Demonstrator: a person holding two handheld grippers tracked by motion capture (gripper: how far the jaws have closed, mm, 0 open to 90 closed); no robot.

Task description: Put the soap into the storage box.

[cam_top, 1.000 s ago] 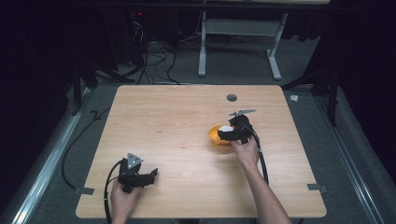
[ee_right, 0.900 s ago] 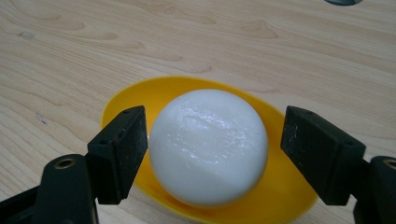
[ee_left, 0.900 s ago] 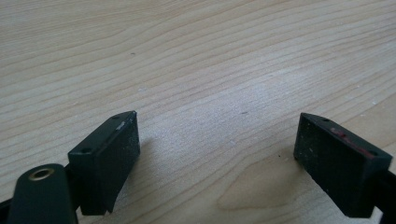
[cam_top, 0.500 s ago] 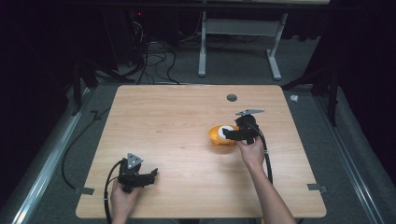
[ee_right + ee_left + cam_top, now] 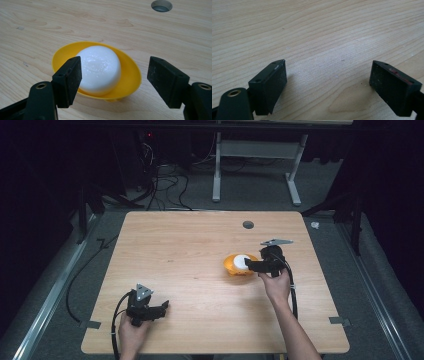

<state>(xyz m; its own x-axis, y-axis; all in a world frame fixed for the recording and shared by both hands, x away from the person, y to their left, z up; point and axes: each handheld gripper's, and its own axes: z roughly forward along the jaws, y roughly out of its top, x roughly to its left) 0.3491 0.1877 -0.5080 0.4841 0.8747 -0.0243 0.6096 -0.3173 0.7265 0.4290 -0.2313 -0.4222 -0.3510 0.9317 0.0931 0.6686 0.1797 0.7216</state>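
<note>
The yellow bowl (image 5: 230, 268) stands on the table (image 5: 175, 245) near the round hole (image 5: 248, 224), on the person's side of it, and a white round block (image 5: 241, 261) is seated in its hollow, so that both could be handled as one. The right gripper (image 5: 250, 264) is held level at the bowl's side, further from the hole than the bowl's far rim. Its jaws have just been closing, yet a gap is left on both sides: in the right gripper view the bowl lies just ahead of them and is pressed by neither pad, so nothing is gripped. The left gripper (image 5: 162, 307) is parked well apart from the hole, at the near left of the table, its jaws spread wide over bare wood, presumably to be kept out of the way. Compared with a second ago, the right gripper has been shifted slightly off the bowl, and more of the block is uncovered; the bowl itself appears unmoved.
</note>
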